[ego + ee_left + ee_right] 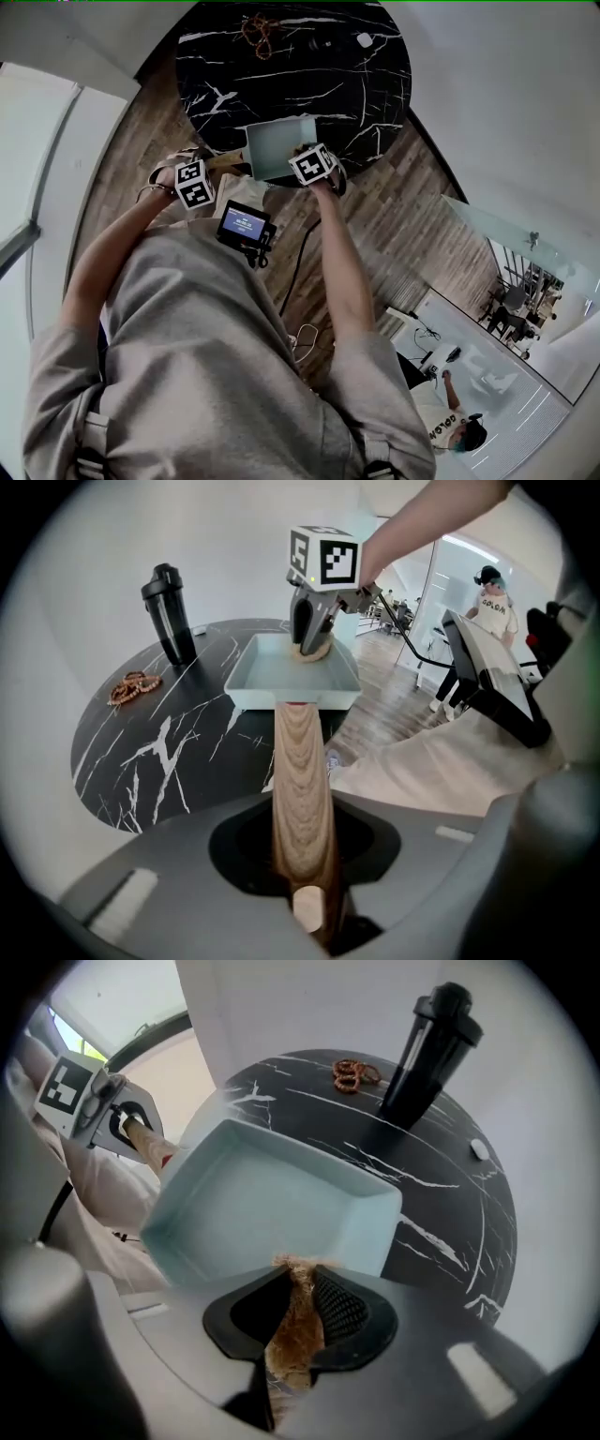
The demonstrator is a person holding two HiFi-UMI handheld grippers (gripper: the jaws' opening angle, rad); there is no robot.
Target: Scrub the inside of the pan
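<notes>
Pale blue-green rectangular pan (274, 142) sits at the near rim of the round black white-veined marble bench (159, 752), with its near side hanging off the edge toward the person; can't tell how much of the base bears on the top. It looks rigid and smooth-walled, probably slick under rubbing and tippy on that overhang. So the long tapered wooden handle (300, 780) is the right hold: left gripper (305, 874) has its jaws clamped on it near the butt end. Right gripper (298, 1302) points down into the pan, jaws closed on a brown fibrous scrubber pad (292, 1330), soft and compressible, at the wall opposite the handle. The raised walls will limit stroke length, and the corners likely need the pad angled. Room is fine: tall black shaker bottle (427, 1049), brown bead string (354, 1074) and small white object (479, 1149) lie well apart on the far side. Wood floor (394, 216) is below the overhang.
</notes>
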